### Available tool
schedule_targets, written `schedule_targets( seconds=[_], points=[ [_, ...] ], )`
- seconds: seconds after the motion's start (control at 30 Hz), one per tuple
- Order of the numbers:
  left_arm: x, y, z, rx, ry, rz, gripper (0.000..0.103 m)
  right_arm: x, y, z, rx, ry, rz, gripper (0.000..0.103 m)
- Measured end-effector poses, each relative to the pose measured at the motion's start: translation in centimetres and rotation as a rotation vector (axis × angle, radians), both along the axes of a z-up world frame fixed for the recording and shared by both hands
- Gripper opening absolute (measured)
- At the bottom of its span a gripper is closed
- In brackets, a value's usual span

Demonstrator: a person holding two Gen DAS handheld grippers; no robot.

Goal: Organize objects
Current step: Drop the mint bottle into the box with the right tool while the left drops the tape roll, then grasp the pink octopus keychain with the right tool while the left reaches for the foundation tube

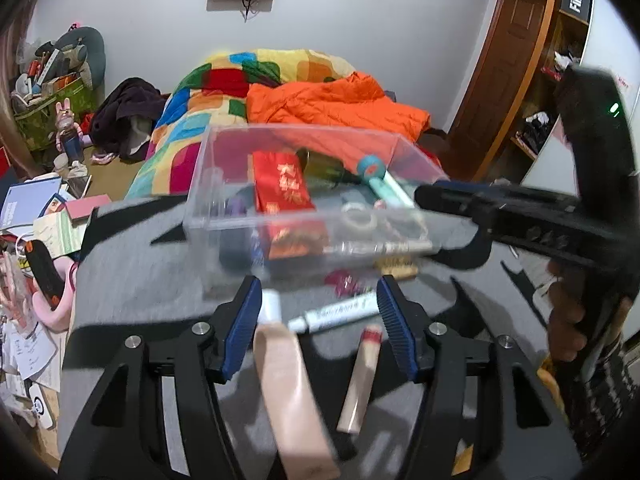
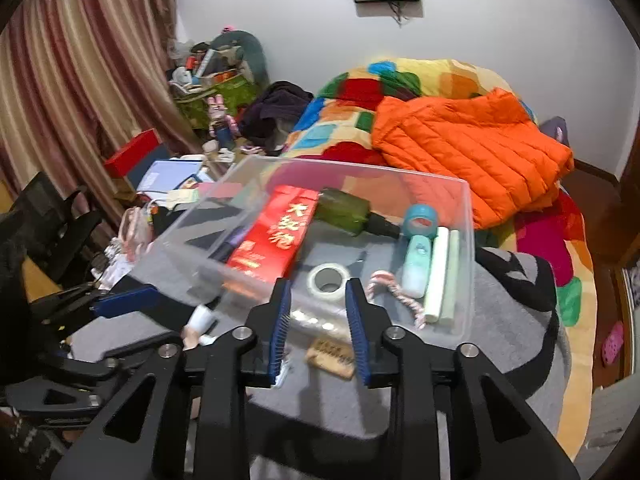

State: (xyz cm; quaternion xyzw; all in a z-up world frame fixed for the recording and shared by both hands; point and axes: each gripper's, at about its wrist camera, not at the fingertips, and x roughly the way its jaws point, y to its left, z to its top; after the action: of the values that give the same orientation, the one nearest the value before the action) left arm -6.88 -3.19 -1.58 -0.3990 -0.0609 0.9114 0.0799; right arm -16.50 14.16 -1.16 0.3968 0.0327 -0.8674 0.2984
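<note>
Left wrist view shows the left tool (image 1: 318, 320), pads apart, over a light, rigid beige plastic tube (image 1: 294, 396), best gripped mid-body.

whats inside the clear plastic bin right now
Inside the clear bin: a red packet, green bottle, tape roll, teal tube, pale sticks, striped rope. Whatever lies under the packet is hidden.

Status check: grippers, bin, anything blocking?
Left gripper open, nothing gripped. Right gripper open, empty. Clear bin part-filled; marker and tubes outside. Nothing blocking.
</note>
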Motion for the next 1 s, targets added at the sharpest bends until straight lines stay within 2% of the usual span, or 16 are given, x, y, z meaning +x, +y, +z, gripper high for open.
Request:
schedule_targets(
  seconds=[0.2,0.37,0.63,0.77,0.87,1.0],
  points=[
    [1.0,-0.4,-3.0,-0.051,-0.078,0.024,0.06,1.8,-1.5,-0.9,0.027,-0.016,0.063,0.034],
    [1.1,-1.5,-4.8,-0.048,-0.13,0.052,0.06,1.6,-3.0,-3.1,0.071,-0.062,0.084,0.034],
    [0.4,-1.2,-5.2,-0.083,-0.122,0.039,0.06,0.7,-5.7,-6.0,0.143,-0.11,0.102,0.034],
    [1.1,-1.5,-5.3,-0.099,-0.111,0.033,0.051,0.2,-6.4,-7.0,0.169,-0.128,0.093,0.034],
    [1.5,-2.1,-5.2,-0.097,-0.109,0.03,0.049,-0.2,-6.5,-7.7,0.168,-0.148,0.086,0.035],
    [1.6,-2.8,-5.0,-0.076,-0.115,0.023,0.049,-0.2,-6.8,-8.1,0.187,-0.126,0.092,0.037]
  ],
)
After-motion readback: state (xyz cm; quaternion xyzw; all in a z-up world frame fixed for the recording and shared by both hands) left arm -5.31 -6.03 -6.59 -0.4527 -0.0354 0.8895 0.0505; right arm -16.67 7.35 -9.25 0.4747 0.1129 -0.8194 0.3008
